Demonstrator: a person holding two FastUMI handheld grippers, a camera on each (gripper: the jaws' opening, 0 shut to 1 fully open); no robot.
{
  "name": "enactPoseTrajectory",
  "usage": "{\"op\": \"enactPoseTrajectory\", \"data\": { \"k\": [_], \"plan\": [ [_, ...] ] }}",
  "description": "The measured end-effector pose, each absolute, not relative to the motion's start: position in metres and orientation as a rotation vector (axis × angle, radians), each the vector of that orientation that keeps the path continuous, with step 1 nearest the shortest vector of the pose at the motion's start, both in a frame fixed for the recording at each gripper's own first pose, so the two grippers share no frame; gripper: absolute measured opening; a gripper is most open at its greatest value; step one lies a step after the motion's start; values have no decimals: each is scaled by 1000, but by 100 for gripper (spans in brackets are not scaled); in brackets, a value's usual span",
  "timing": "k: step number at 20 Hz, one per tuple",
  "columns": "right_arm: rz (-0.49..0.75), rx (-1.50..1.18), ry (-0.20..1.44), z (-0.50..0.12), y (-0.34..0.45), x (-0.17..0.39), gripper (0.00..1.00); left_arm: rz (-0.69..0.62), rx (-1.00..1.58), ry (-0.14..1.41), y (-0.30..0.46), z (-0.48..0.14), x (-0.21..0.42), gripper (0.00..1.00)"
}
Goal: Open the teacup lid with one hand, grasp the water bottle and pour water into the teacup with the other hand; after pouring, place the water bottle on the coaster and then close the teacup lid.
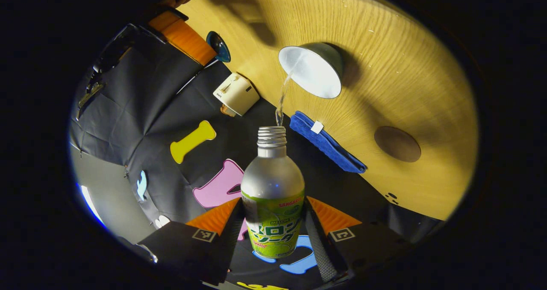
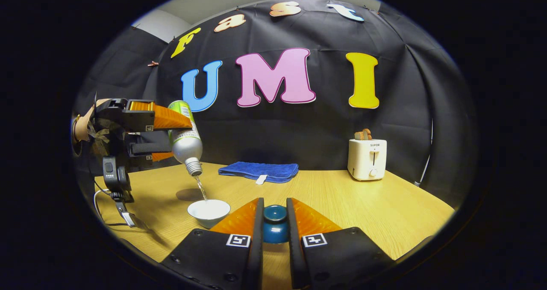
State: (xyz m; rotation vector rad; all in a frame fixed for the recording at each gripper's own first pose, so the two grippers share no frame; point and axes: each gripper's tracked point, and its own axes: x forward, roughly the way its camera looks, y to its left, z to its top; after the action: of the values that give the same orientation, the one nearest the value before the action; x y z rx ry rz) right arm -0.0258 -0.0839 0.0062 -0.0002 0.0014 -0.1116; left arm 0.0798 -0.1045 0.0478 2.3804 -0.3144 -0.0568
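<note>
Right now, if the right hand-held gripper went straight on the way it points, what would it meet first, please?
Holding the teacup lid, the right hand-held gripper points across bare table towards the booth wall. The blue towel lies slightly left of that line; depth is unclear.

My table is pale wood with a clear grain. On it stands the white teacup, open at the top, and near it lies a round brown coaster, flat and bare. Toward the back wall a folded blue towel lies along the edge (a small white tag pokes out of it), and further along stands a cream toaster.
</note>
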Motion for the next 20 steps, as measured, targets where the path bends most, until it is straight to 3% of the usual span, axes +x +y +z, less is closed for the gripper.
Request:
{"op": "enactPoseTrajectory", "data": {
  "k": [5,8,11,14,20],
  "plan": [
    [-112,-1,1,6,-84,-26,29,-75,2357,-307,-107,43,79,81],
    [-112,-1,1,6,-84,-26,29,-152,2198,-230,-99,22,83,81],
    [-117,-1,1,6,-85,-26,29,-254,1867,-140,-99,-3,92,81],
    [-117,-1,1,6,-85,-26,29,-277,1509,-70,-99,-15,90,81],
    [-117,-1,1,6,-85,-26,29,-347,778,-27,-113,6,85,80]
  ]
}}
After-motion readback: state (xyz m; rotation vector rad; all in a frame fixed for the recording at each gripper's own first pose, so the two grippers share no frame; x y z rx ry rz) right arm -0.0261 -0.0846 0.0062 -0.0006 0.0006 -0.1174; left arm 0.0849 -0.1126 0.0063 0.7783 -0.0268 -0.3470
